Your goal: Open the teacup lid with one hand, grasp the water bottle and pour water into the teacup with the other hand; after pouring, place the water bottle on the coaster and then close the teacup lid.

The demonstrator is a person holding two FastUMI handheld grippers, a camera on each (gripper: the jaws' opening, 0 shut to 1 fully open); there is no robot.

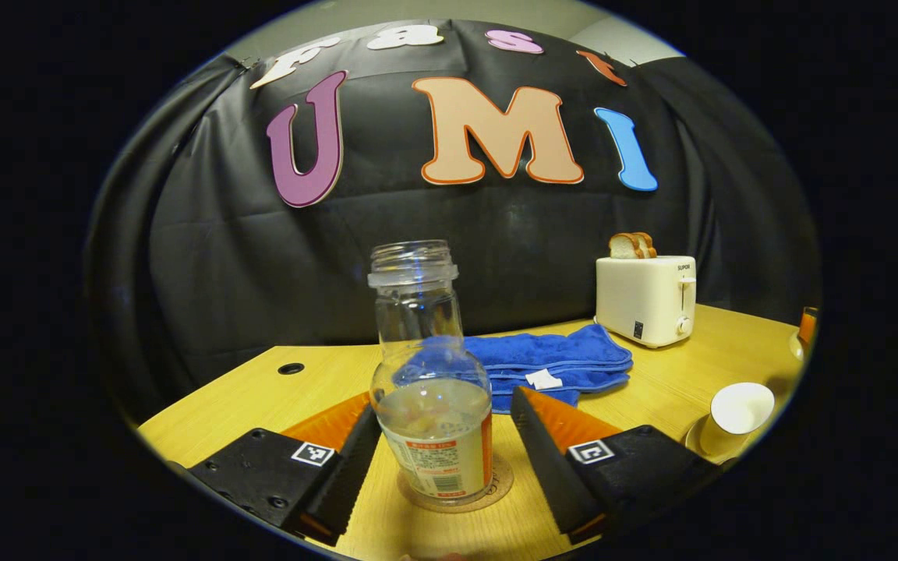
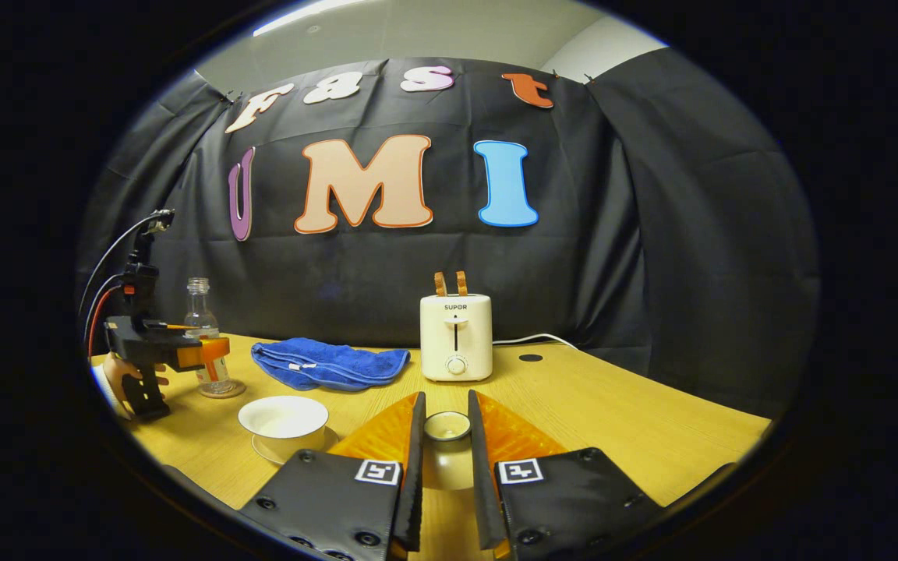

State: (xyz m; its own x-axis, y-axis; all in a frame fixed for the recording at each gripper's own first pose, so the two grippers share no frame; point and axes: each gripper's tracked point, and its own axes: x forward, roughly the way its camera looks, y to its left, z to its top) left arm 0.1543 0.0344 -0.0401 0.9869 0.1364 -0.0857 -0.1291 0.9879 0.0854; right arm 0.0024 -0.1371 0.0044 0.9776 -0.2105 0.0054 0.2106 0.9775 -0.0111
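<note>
Table (image 1: 277, 393), bottle (image 1: 432, 405) on coaster (image 1: 500, 487)

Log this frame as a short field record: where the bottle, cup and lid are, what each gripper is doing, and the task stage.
bottle: clear plastic water bottle, uncapped, upright on round cork coaster
left gripper: open, fingers either side of bottle, apart from it
teacup: white porcelain teacup on its saucer, uncovered
lid: small white teacup lid between the fingers of right gripper, clear of the cup
bystanders: blue folded towel, white toaster with bread
stage: bottle on coaster, lid not yet back on
</note>
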